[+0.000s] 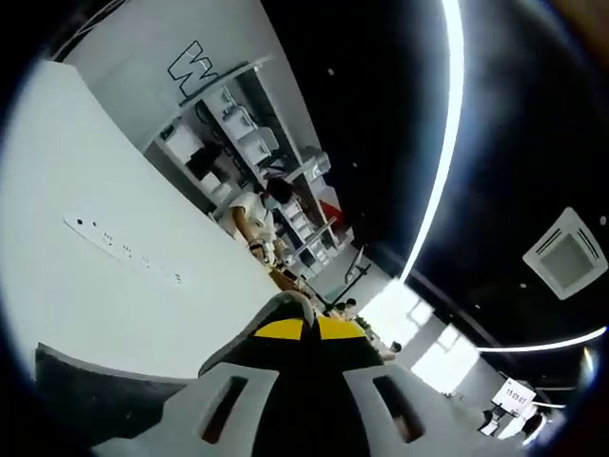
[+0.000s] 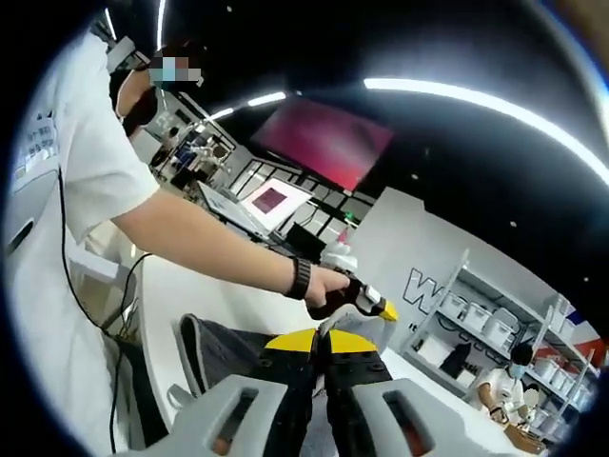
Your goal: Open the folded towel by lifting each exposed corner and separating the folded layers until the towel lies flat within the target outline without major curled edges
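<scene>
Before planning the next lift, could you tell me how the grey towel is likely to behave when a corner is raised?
The towel probably flops: it lies rumpled on the table, and a fold seems pinched in the shut left tool. It looks light, rising by one pinch. Soft cloth likely won't slip.

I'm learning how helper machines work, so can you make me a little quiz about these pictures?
1. True or false: the right gripper has its jaws wide open.
2. The towel on the white table is: A red, B grey, C green.
3. Fill in: the hand holding the left gripper has a dark ____ on its wrist.

Key: 1 false, the jaws are shut. 2 B. 3 band.
</scene>
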Demonstrator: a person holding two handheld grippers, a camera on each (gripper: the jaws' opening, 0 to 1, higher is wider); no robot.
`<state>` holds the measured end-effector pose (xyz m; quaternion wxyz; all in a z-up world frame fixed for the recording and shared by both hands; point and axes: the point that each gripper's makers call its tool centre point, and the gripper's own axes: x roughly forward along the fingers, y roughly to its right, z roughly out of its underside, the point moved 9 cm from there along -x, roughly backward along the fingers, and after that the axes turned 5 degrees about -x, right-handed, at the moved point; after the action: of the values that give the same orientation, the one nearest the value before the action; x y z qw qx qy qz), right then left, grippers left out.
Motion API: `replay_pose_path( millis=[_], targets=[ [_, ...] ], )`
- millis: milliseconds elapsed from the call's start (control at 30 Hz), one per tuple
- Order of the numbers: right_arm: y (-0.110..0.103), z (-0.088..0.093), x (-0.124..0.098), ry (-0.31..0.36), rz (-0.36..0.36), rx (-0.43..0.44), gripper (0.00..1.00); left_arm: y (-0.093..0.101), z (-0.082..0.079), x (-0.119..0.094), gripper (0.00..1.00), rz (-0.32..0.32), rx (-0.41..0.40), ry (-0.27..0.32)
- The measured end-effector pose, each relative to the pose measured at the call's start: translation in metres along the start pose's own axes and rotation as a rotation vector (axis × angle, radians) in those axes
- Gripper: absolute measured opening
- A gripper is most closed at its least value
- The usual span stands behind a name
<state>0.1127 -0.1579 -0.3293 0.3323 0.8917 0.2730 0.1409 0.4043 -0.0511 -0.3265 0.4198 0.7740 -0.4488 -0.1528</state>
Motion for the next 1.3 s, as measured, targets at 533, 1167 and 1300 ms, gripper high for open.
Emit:
replay_pose_path(
  millis=[533,1167,1300],
  targets=[
    [0.011,0.002,-0.010,-0.006,0.040,-0.001,0.00,0.013,0.004,0.018,0.00,0.044,0.012,-0.003],
    [0.021,0.003,-0.020,-0.016,0.085,-0.015,0.00,0.021,-0.008,0.047,0.00,0.063,0.044,-0.009],
    [0.025,0.005,-0.023,-0.021,0.101,-0.019,0.00,0.021,-0.012,0.057,0.00,0.067,0.052,-0.017]
  ],
)
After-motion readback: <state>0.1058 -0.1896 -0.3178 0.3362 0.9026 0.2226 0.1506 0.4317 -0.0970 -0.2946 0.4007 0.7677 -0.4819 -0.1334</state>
